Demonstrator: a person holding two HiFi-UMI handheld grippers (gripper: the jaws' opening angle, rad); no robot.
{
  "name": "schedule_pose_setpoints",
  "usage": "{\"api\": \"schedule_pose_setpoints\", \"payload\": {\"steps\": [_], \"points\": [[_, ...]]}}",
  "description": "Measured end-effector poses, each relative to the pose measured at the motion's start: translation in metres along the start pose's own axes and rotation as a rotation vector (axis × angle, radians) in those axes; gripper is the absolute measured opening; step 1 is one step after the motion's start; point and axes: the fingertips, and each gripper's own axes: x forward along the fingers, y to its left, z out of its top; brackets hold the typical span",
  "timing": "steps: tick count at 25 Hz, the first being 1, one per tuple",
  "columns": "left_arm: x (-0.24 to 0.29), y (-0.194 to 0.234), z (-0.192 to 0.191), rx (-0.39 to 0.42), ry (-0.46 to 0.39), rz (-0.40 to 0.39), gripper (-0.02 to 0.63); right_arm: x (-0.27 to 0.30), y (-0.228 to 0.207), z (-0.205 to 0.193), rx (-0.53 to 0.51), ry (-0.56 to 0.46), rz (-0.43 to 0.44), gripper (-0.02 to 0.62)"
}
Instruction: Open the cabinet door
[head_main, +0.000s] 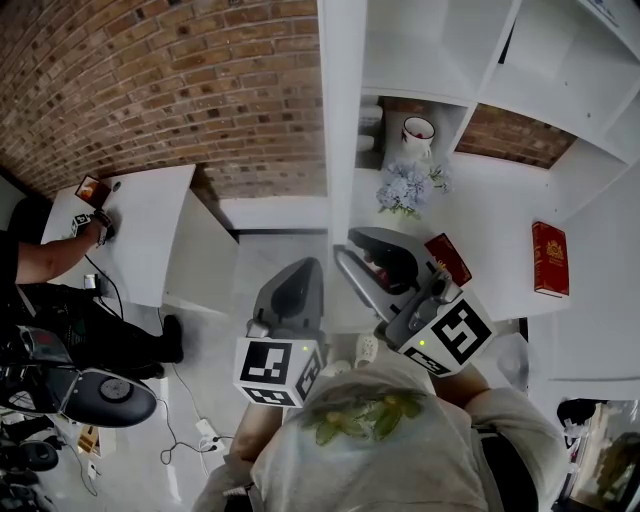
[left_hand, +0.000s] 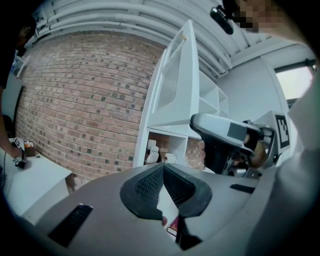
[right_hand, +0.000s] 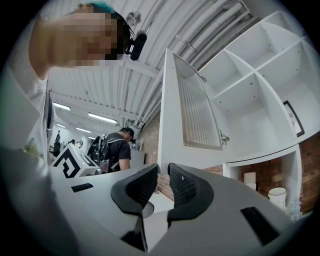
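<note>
In the head view, the cabinet door stands swung out from the cabinet, showing as a white strip running down the middle. Your right tool points its tips at the lower end of that strip, just beside it. Your left tool sits to the left of the door and clear of it, over the floor.

In the left gripper view, your left tool's jaws meet at their tips with nothing between them. The open door rises well beyond them, up and slightly right, with your right tool farther right.

In the right gripper view, your right tool's jaws stand a narrow gap apart. The door's lower corner sits just above that gap, with its ribbed panel rising up and to the right. You cannot tell from here whether the tips touch the door's edge.
</note>
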Motion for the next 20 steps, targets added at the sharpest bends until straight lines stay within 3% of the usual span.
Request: {"api": "schedule_pose_setpoints", "payload": {"steps": [20], "points": [[-0.012,0.005,0.001,-0.020,-0.030,0.017,0.008,0.015,0.012,-0.004,-0.057,0.044,0.026,0.074]]}}
